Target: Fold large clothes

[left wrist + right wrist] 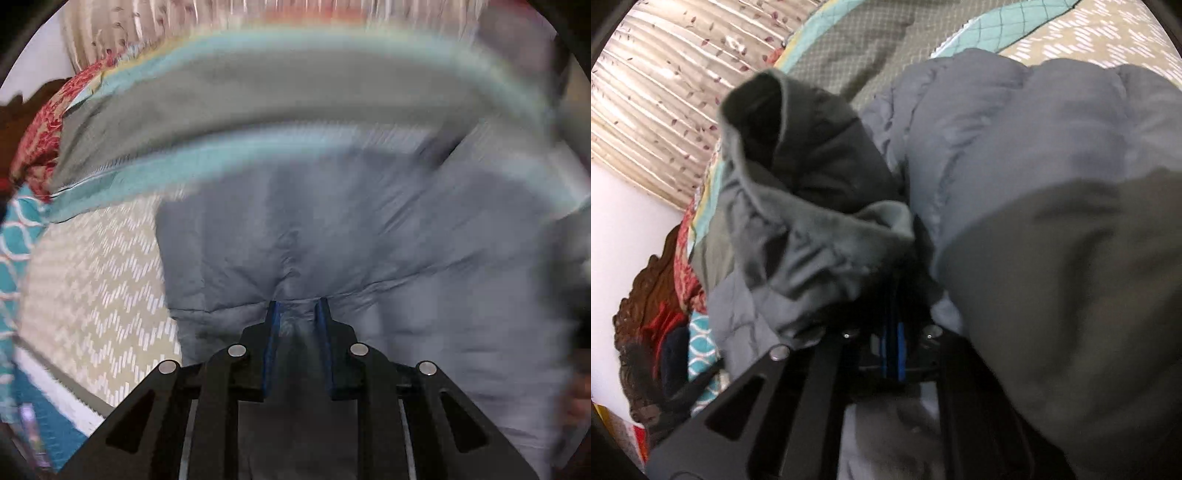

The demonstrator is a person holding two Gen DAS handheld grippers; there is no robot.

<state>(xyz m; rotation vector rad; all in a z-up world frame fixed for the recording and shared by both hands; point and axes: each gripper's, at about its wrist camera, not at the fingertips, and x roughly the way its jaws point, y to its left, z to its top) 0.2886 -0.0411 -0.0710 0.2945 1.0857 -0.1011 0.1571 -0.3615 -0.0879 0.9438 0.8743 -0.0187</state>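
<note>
Bed (92,280) with beige chevron cover, teal-edged grey quilt (229,107) folded across it, striped floral curtain (657,103) behind; red patterned cloth (44,129) bunched at the bed's far end. No containers visible. Grey padded jacket (369,229) spread on the bed, blurred. Left gripper (297,306) clamped on a pinch of jacket fabric, blue pads drawn close. Right gripper (895,332) jaws nearly together, buried in jacket folds, fleece-lined cuff (812,206) draped over it; grip on the fabric hard to confirm.

Bare bedspread (96,288) lies open left of the bulky jacket (369,229).
</note>
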